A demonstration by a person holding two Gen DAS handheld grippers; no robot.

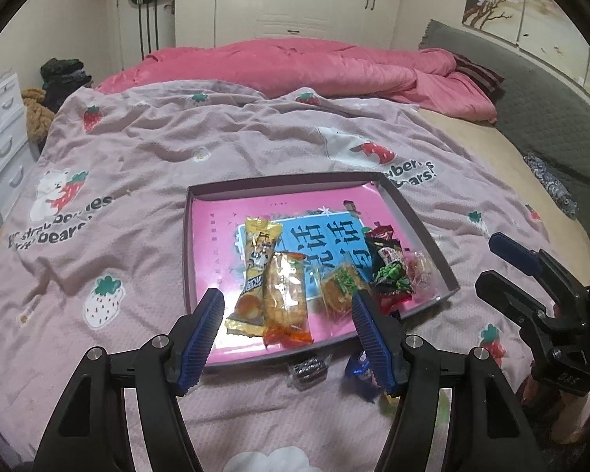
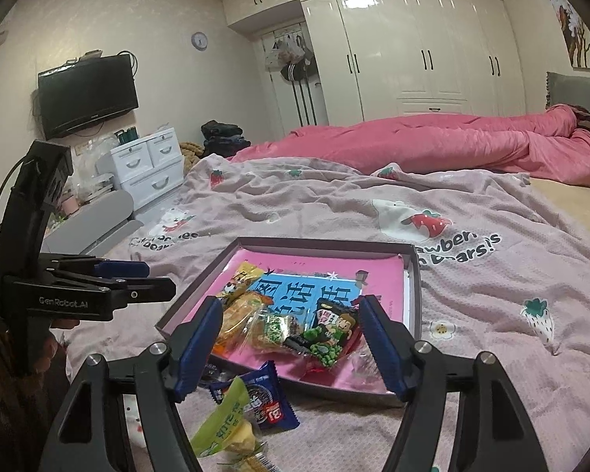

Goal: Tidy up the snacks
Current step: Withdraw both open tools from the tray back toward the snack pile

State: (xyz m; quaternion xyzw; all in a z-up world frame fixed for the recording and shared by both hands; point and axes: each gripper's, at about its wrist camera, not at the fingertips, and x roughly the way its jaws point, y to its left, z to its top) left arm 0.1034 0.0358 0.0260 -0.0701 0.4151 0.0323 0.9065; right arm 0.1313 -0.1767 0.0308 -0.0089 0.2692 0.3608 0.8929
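A shallow pink tray (image 1: 279, 183) with a dark rim lies on the bedspread. In it lie a yellow packet (image 1: 257, 259), an orange packet (image 1: 287, 295), a green-labelled cake (image 1: 340, 287), a black-and-green pea packet (image 1: 389, 271) and a clear candy (image 1: 421, 271). My left gripper (image 1: 285, 295) hovers open above the tray's near edge, holding nothing. On the cloth in front of the tray (image 2: 318, 242) lie a blue packet (image 2: 263, 397) and a green-yellow packet (image 2: 224, 424). My right gripper (image 2: 291, 303) stands open and empty over the near side, above the pea packet (image 2: 330, 334).
A dark wrapped candy (image 1: 308, 367) lies just outside the tray's near rim. The strawberry-print bedspread (image 1: 177, 149) is wrinkled, and a pink quilt (image 1: 334, 67) is heaped behind it. White drawers (image 2: 149, 165) stand off the bed's left. Each gripper shows in the other's view: right gripper (image 1: 489, 261), left gripper (image 2: 159, 277).
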